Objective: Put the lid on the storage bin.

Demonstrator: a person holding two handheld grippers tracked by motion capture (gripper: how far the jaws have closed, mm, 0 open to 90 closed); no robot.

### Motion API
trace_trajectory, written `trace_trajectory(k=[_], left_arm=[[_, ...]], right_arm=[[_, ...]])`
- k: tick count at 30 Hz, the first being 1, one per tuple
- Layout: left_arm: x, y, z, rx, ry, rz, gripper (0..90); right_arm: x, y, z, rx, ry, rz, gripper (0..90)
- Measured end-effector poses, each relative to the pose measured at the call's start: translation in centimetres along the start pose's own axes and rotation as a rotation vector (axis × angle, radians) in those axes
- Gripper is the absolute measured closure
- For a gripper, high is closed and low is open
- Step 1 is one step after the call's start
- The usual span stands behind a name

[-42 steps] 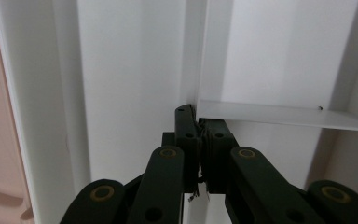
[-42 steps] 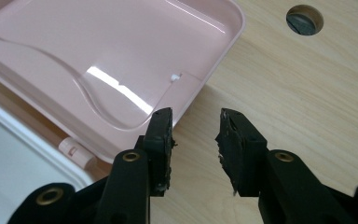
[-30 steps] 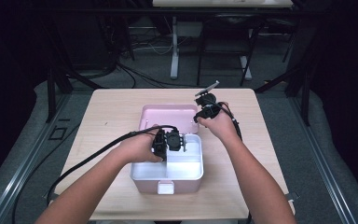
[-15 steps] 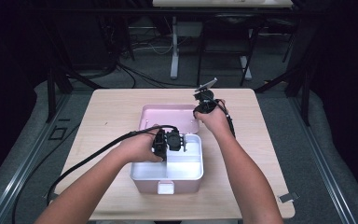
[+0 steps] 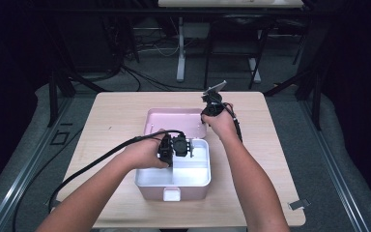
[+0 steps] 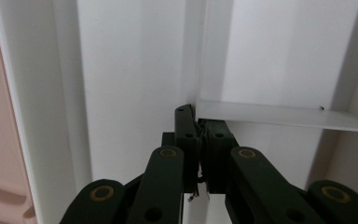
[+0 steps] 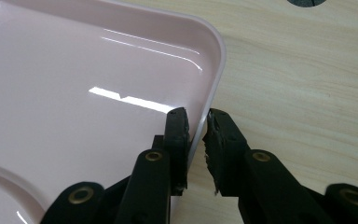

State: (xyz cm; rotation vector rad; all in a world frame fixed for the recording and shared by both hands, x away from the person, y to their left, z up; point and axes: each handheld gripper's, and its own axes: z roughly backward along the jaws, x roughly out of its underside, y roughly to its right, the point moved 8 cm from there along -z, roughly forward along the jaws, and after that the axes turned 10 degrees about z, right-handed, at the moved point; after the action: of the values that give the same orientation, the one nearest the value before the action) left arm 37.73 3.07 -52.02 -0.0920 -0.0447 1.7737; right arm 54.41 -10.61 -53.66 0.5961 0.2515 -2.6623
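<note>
The right hand-held gripper (image 7: 195, 119) straddles the pink lid's (image 7: 74, 84) rim at the box's (image 5: 193, 180) 1 o'clock, jaws slightly parted, not yet clenched. The left hand-held gripper (image 6: 199, 126) is clenched on the white divider (image 6: 279, 116) inside, steadying the box mid-worktop (image 5: 116, 111). Close fully on the rim before swinging the lid.

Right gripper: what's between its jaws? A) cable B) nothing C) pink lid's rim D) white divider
C: in the right gripper view the right gripper straddles the rim of the pink lid, one jaw inside and one outside over the table, with a slight gap left.

Pink lid (image 5: 174, 121), white box (image 5: 193, 175), black fingers (image 7: 177, 126)
</note>
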Motion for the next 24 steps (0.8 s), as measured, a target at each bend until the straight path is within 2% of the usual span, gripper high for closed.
trace_trajectory(k=[12,19,21,22,23,24], left_arm=[[0.0,0.0,0.0,0.001,-0.001,0.000,86.7],[0.0,0.0,0.0,0.002,0.002,0.005,86.7],[0.0,0.0,0.0,0.003,0.001,0.004,86.7],[0.0,0.0,0.0,0.004,-0.002,0.004,86.7],[0.0,0.0,0.0,0.001,0.000,0.002,86.7],[0.0,0.0,0.0,0.001,0.000,0.001,86.7]], right_arm=[[0.0,0.0,0.7,-0.022,0.013,-0.036,81.7],[-0.1,-0.2,1.5,-0.011,0.040,-0.036,82.7],[-0.2,-0.3,1.9,-0.006,0.071,-0.032,90.0],[-0.1,-0.4,2.4,-0.027,0.062,-0.018,90.0],[-0.2,-1.0,3.0,-0.091,0.074,-0.036,90.0],[-0.4,-1.4,3.5,-0.107,0.088,-0.028,90.0]])
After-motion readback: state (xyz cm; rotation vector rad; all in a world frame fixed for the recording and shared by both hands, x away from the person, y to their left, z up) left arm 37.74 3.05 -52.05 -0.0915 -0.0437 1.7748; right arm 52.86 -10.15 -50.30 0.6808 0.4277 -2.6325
